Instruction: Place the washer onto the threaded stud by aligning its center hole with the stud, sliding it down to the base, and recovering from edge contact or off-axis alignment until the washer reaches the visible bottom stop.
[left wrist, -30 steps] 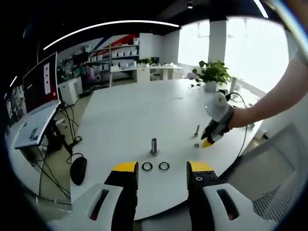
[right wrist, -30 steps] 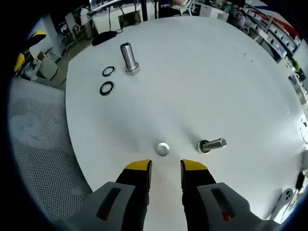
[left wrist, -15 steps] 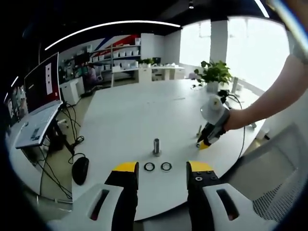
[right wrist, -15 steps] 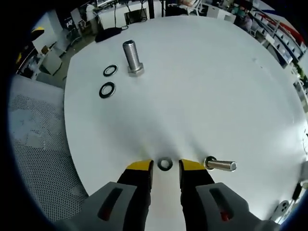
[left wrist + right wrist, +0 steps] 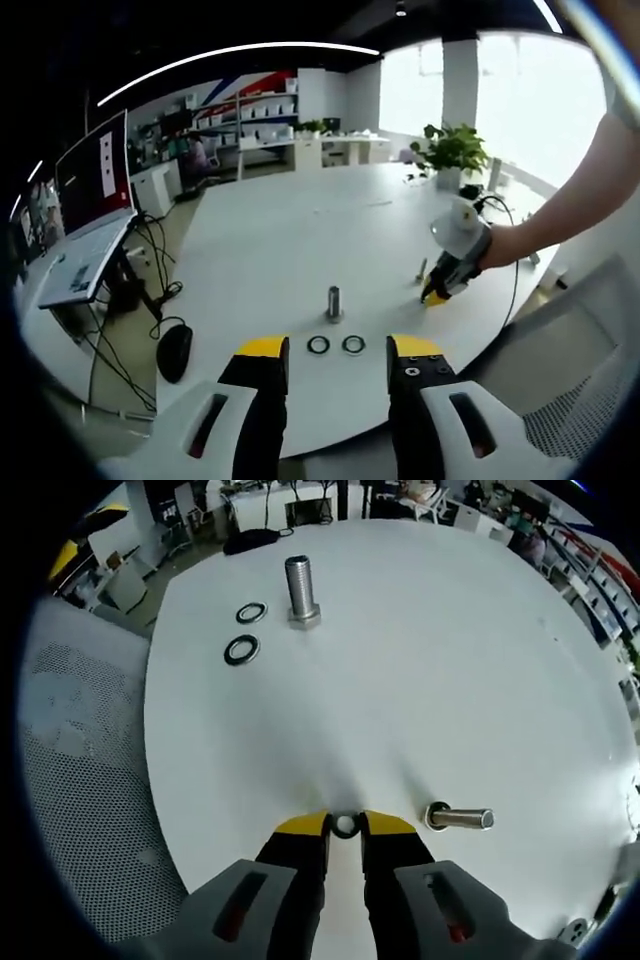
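- A white worktop [image 5: 480, 660] is seen in both views, with a mesh chair [image 5: 80, 780] at its edge.
- In the left gripper view a laptop [image 5: 85, 265] is seen on a side stand, a mouse [image 5: 174, 352] beside it and a plant [image 5: 455, 152] at the far edge.
- The left gripper [image 5: 338, 365] is held off the worktop edge, its jaws wide apart with nothing between them.
- The right gripper [image 5: 343, 832] is set low on the worktop; it is also seen from the left gripper view [image 5: 437, 292], held by a hand [image 5: 500, 245].
- Its jaws are drawn narrow around a washer [image 5: 345, 826]; the tips look to be touching it, but a firm grip cannot be told.
- An upright stud [image 5: 301, 591] is standing on its hex head, well apart from the held washer.
- A second bolt [image 5: 460, 817] is lying on its side just beside the right jaw tip.
- Two black-rimmed washers [image 5: 246, 630] are lying flat near the upright stud, apart from each other and not on it.
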A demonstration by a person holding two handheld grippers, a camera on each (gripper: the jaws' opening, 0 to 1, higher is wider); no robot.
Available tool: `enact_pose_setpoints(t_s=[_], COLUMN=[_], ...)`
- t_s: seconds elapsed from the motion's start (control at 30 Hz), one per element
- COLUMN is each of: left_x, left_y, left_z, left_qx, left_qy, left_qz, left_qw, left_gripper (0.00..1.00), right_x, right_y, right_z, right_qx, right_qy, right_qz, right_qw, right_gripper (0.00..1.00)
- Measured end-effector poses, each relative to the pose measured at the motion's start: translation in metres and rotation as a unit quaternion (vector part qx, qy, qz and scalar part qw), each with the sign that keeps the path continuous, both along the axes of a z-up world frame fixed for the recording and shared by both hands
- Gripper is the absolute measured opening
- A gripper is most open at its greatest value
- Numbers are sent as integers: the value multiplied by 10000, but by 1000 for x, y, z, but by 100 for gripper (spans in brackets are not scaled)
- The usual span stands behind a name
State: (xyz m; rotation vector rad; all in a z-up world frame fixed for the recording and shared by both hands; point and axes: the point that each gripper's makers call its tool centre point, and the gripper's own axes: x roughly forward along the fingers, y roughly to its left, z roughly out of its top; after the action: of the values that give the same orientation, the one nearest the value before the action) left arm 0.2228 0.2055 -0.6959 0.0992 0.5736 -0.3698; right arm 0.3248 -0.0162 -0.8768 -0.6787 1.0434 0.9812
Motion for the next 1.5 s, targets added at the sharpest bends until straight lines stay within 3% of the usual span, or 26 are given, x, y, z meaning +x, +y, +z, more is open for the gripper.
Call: enact_pose_setpoints(t_s=[0.47, 0.7, 0.77, 0.97, 1.07, 1.17, 1.23, 1.4, 1.5], left_x=[1, 1, 1, 1, 1, 2, 2, 2, 2], left_y=[6, 8, 9, 10, 10, 12, 12, 13, 13], left_z=[-1, 0, 0, -1, -2, -1, -1, 0, 0], left_qx=[160, 214, 264, 324, 344, 355, 344, 351, 350], left_qy=[4, -19, -31, -12, 4, -18, -31, -44, -34], left_qz=[127, 179, 199, 193, 200, 237, 260, 286, 280], left_qw=[9998, 9996, 9994, 9993, 9992, 9991, 9991, 9990, 9990], left_gripper=[37, 37, 37, 37, 37, 37, 37, 37, 37], right_x=[-4, -2, -1, -3, -3, -6, -6, -3, -2], right_y=[-12, -12, -13, -11, -14, -8, -9, -5, -2], right_z=[0, -2, -2, -4, -3, -1, 0, -1, -1], right_qx=[84, -506, -768, -1295, -1227, -644, -463, -332, -359], right_qy=[66, 349, 366, 413, 345, 484, 519, 122, 190], right_qz=[250, 488, 716, 869, 934, 827, 642, 941, 904], right_qw=[9996, 9969, 9938, 9869, 9874, 9933, 9955, 9949, 9951], right_gripper=[17, 15, 13, 13, 14, 17, 19, 19, 18])
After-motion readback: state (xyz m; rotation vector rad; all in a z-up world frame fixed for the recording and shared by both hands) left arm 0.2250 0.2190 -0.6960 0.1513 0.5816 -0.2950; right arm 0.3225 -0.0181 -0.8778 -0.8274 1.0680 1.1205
